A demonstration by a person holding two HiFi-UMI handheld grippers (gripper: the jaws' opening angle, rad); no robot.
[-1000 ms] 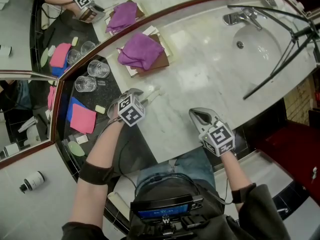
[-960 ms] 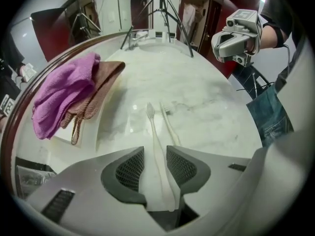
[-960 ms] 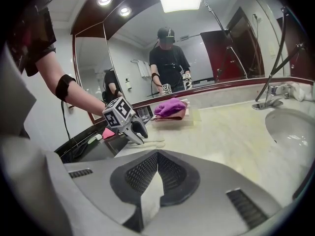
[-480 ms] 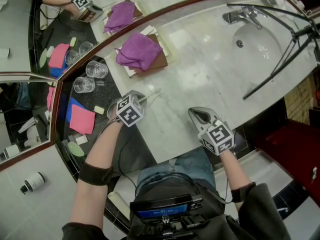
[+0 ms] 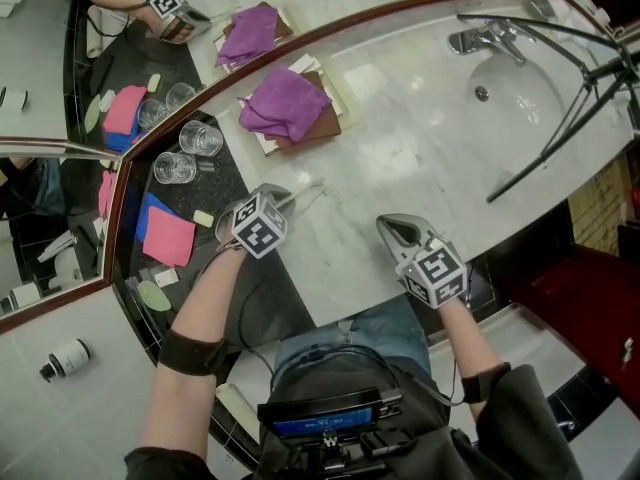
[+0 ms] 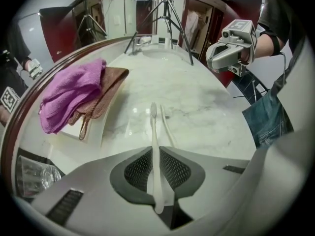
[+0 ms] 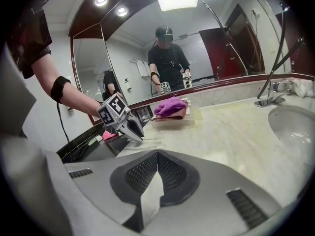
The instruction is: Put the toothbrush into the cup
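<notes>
Since 1 second ago my left gripper has closed. It's now pinching the toothbrush by its handle, near the purple towel, ready for lifting toward the 2 cups left of that towel. My right gripper is idling shut and empty, well right of the towel.

Tabletop: pale veined marble, polished, glossy, mirrors lights. Toothbrush between left tongs: white plastic, smooth, faint sheen. Tongs pads: dark, ribbed mesh texture, matt; shells grey matt plastic. Ahead-left of left tongs: purple towel, fluffy cloth, over brown cloth. Far ahead-right of right tongs: tap, shiny chrome metal.
</notes>
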